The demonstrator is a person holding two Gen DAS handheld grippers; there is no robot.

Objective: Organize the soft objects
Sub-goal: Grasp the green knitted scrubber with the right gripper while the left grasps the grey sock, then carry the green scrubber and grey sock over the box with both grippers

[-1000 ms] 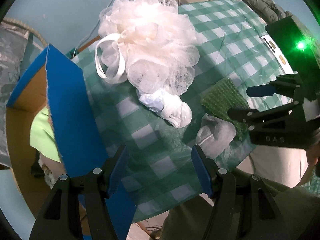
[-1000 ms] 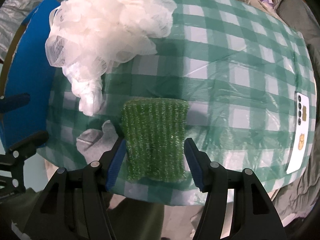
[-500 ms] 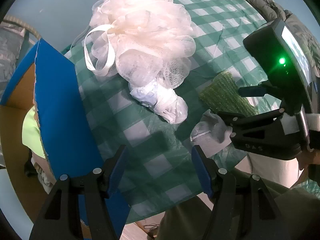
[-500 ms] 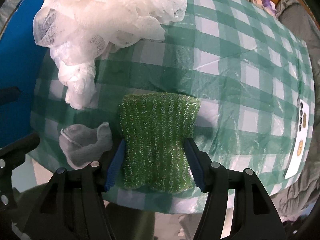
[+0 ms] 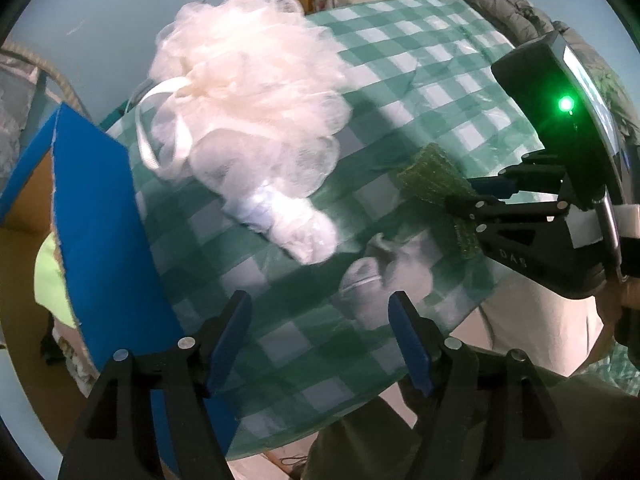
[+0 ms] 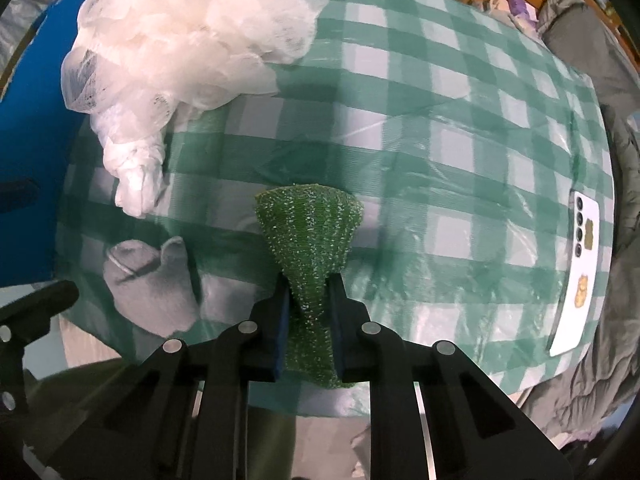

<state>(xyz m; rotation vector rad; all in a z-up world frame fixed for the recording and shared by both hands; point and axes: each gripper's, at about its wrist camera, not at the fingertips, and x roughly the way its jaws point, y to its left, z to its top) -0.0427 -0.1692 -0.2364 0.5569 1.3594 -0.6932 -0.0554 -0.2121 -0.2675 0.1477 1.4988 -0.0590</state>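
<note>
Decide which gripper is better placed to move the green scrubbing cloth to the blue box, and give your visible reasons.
Right. The right gripper is already shut on the green scrubbing cloth, pinching it narrow. The left gripper is open and holds nothing, though it is nearer the blue box.

The right gripper (image 6: 308,312) hides the green scrubber's (image 6: 310,240) pinched middle.

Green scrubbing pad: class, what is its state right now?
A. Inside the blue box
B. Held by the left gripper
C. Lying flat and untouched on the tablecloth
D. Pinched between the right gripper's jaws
D: the right gripper has its jaws squeezed on the green scrubbing pad, bunching its near end.
</note>
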